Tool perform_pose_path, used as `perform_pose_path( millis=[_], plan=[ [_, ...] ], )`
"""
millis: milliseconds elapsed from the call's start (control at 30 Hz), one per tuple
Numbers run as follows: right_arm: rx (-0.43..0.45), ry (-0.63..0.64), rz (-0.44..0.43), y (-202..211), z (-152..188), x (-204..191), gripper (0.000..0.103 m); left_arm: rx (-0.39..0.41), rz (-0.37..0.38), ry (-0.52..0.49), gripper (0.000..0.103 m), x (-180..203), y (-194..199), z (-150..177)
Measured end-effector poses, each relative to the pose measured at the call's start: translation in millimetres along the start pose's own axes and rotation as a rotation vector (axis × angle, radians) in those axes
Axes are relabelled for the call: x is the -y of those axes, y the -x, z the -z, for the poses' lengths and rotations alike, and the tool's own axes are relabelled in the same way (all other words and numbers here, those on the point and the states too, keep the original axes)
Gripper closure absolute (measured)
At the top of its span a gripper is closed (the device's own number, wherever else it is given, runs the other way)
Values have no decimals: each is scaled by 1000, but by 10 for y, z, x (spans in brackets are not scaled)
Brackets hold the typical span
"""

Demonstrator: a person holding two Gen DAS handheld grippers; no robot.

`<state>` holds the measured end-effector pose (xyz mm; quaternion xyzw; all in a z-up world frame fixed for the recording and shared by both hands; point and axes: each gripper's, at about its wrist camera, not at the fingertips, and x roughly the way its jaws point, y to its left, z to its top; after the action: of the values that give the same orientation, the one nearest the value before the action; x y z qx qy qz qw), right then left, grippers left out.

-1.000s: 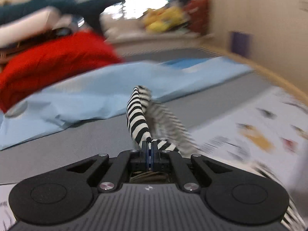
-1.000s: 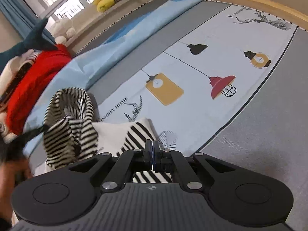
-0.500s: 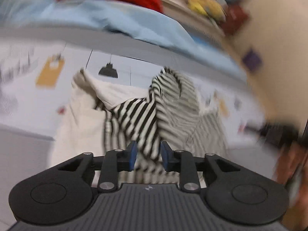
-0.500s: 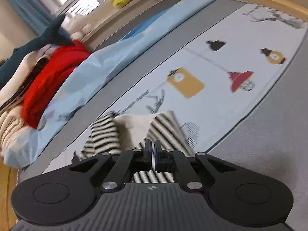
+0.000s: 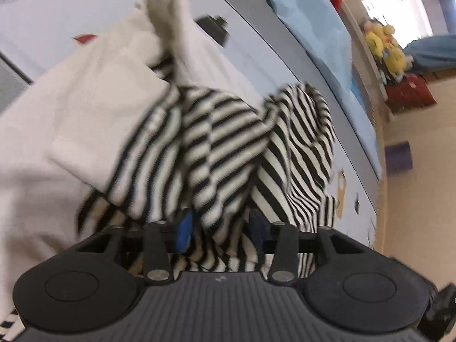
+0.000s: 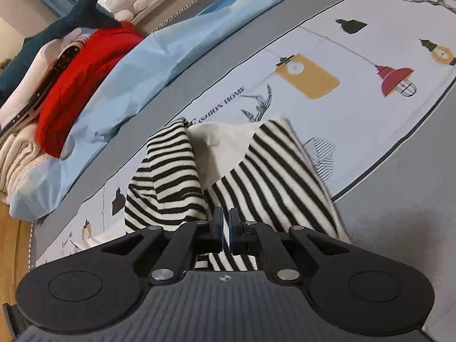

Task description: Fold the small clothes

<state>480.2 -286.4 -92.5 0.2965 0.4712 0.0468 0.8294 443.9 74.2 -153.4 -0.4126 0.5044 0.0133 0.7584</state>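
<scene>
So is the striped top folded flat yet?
Not yet. The striped top lies bunched, one flap humped up; the left gripper is open around its fabric.

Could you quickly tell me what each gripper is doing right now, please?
Left gripper: open, with the striped garment bunched loosely between its fingers, not clamped.
Right gripper: nearly shut over the garment; whether it pinches any cloth cannot be told.

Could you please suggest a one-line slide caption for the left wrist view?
Left gripper, jaws open, over the rumpled black-and-white striped garment lying on the printed bedspread.
</scene>
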Motion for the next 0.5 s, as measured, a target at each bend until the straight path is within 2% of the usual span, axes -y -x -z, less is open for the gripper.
perform_pose_path(
  millis=[67, 200, 267, 367, 400, 500],
  plan=[
    [-11, 3, -3, -52, 19, -28, 99, 11, 14, -66, 100, 106, 39, 14],
    [-25, 8, -11, -136, 30, -76, 87, 123, 48, -230, 102, 332, 388, 54],
    [-24, 4, -16, -162, 29, -86, 83, 208, 63, -286, 102, 390, 609, 97],
    [-23, -12, -35, -189, 28, -90, 79, 377, 9, -386, 102, 477, 895, 196],
    [-21, -14, -39, -198, 30, -92, 79, 395, -3, -397, 102, 487, 901, 213],
    [-21, -38, -62, -246, 50, -103, 74, 369, -45, -360, 102, 389, 811, 200]
  ],
)
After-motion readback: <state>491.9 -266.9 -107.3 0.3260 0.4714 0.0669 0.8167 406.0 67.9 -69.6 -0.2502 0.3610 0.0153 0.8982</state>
